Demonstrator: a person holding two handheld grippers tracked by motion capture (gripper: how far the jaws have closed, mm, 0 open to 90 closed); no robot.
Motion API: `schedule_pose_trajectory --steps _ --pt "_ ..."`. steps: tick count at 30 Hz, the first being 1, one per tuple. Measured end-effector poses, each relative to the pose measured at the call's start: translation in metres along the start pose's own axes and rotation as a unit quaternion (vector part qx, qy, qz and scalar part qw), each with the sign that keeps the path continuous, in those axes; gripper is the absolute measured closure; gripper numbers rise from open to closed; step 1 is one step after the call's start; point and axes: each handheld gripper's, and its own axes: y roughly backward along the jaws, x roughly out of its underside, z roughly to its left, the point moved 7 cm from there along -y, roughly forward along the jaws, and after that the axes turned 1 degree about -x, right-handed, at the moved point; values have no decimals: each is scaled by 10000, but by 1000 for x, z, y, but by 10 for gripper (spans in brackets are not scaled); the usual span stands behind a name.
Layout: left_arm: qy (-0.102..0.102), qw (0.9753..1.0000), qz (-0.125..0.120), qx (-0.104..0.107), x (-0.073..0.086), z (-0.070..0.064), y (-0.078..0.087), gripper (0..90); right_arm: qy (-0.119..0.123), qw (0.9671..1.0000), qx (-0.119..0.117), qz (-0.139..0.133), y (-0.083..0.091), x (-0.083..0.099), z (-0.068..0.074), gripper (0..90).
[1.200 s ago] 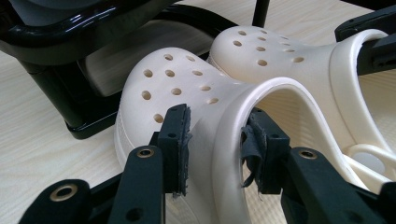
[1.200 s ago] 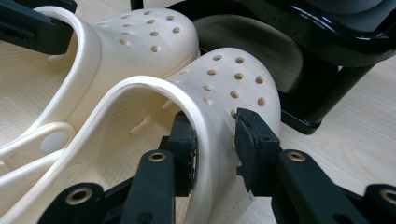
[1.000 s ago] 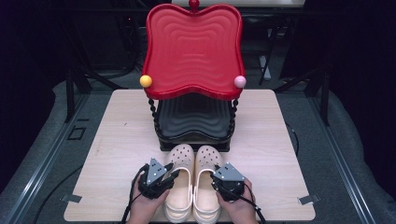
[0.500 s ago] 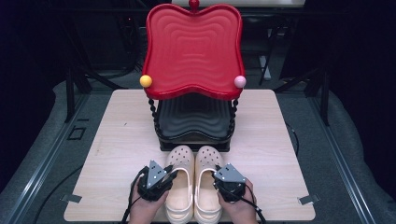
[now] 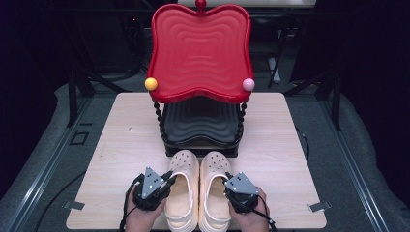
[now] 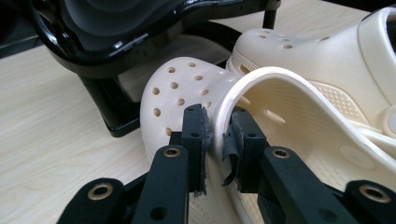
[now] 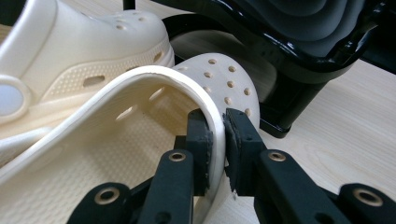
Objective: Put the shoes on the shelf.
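The two cream clogs, left clog [image 5: 183,191] and right clog [image 5: 213,191], lie side by side, toes towards the black-and-red stand [image 5: 200,130], seemingly just short of its base. The left gripper [image 5: 167,180] pinches the left clog's outer rim; the right gripper [image 5: 227,182] clamps the right clog's

Both hands enter from the bottom edge of the high view, each wrapped around its gripper from below. The left gripper [image 5: 153,182] angles up and to the right, its fingers [image 6: 196,135] pinched nearly together. The right gripper [image 5: 239,186] angles up and to the left, its fingers [image 7: 200,135] likewise pressed close with only a thin gap between.
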Motion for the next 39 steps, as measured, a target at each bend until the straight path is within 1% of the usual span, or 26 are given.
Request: schedule_pose_trajectory --steps 1,2,3,5,7,8,10,13,14,15,16,17,18,21,25,27,29,30,31,34,35,36,37,39 --pt "2 10000 -38 1 -1 1 2 783 17 10000 -14 40 2 0 0 807" --pt "-1 10000 -48 -4 -2 1 4 784 11 10000 -19 -3 3 -1 0 807" --pt "-3 10000 -65 0 -4 2 6 785 18 10000 -41 18 6 -2 1 807" --pt "-1 9999 -103 11 -6 2 10 788 51 10000 -18 -65 9 -5 2 807" --pt "-3 9999 -138 30 -10 3 14 789 95 9999 -33 -60 13 -8 1 807" --pt "-3 9999 -138 30 -10 3 14 789 120 9999 -31 -105 15 -10 1 808" --pt "2 9998 -201 85 -16 3 20 789 62 9999 -27 -148 18 -14 -1 808" --pt "-29 9996 -254 97 -22 2 25 792 -31 9997 -31 -242 21 -19 -5 808" --pt "-29 9996 -254 97 -22 2 25 793 -46 9997 -51 -233 23 -20 -6 808" --pt "-6 9995 -293 104 -26 3 27 793 -53 9997 -32 -241 24 -21 -8 808" --pt "-6 9995 -293 104 -26 3 27 792 -58 9997 -18 -251 26 -22 -9 808" --pt "-15 9994 -333 117 -30 4 30 793 -75 9994 -4 -337 26 -24 -10 808" --pt "-17 9993 -349 124 -31 4 31 793 -71 9995 -5 -309 29 -25 -12 808" --pt "-45 9992 -388 107 -36 4 33 793 -84 9992 30 -391 33 -31 -14 808" --pt "-70 9990 -420 104 -42 5 35 794 -84 9988 15 -473 38 -40 -15 809" --pt "-66 9988 -474 105 -45 4 36 794 -100 9985 13 -530 39 -45 -15 809" --pt "-75 9989 -458 88 -46 5 37 794 -77 9985 29 -542 40 -47 -14 809" --pt "-104 9987 -481 92 -48 5 37 794 -57 9985 24 -543 40 -49 -14 809" --pt "-83 9987 -500 77 -49 5 38 794 -43 9984 33 -560 41 -51 -14 809" --pt "-120 9985 -542 36 -56 8 39 794 4 9982 62 -597 40 -58 -13 808" --pt "-120 9985 -542 36 -56 8 39 794 4 9982 62 -597 40 -58 -13 808" --pt "-83 9983 -581 26 -60 10 40 794 38 9980 71 -626 40 -63 -13 808" --pt "-83 9983 -581 26 -60 10 40 794 38 9980 71 -626 40 -63 -13 808" --pt "-77 9980 -627 -9 -68 14 40 794 89 9978 116 -650 41 -71 -14 808"
